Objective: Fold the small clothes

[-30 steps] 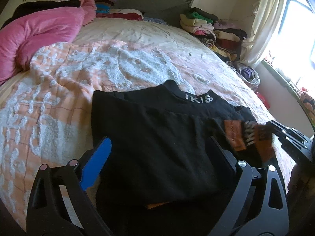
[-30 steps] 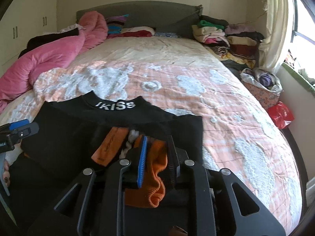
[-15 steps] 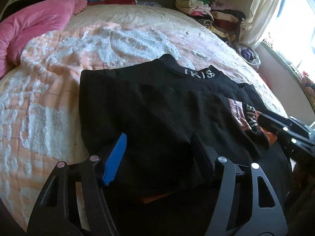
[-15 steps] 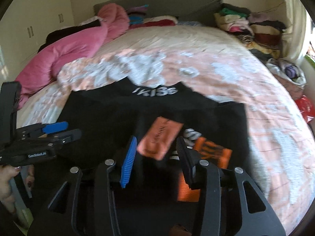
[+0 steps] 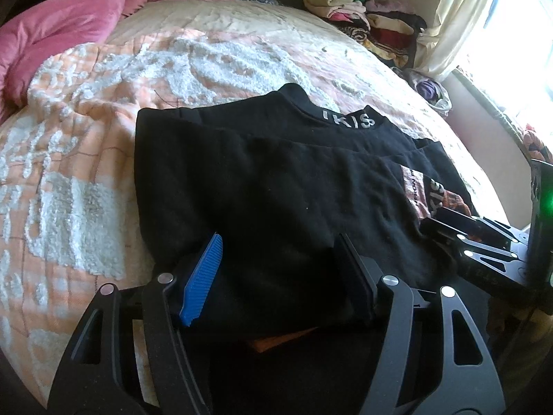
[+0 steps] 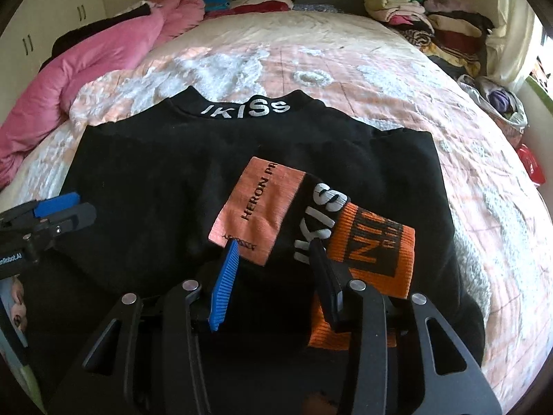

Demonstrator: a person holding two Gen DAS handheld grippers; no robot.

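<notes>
A black top (image 6: 155,173) with white lettering on its collar (image 6: 249,110) lies flat on the bed. One sleeve is folded across it, showing a pink-orange patch (image 6: 255,207) and an orange cuff (image 6: 376,249). My right gripper (image 6: 274,245) hovers open just in front of that sleeve, with nothing pinched between its pads. My left gripper (image 5: 279,238) sits low over the top's near left part. Its jaws stand partly apart, and smooth black cloth lies between them without being gathered. Each gripper also shows in the other's view: the left gripper (image 6: 69,207) at the left edge, the right gripper (image 5: 449,221) at the right edge.
The top rests on a peach and white bedspread (image 6: 345,69). A pink duvet (image 6: 103,52) is heaped at the far left. Stacks of folded clothes (image 6: 432,17) stand at the far right by a curtain. A bag of clothes (image 6: 497,100) sits off the bed's right side.
My right gripper opened and let go of the orange-cuffed sleeve, which now lies spread on the top. My left gripper's jaws narrowed. Both views tilted lower towards the cloth.
</notes>
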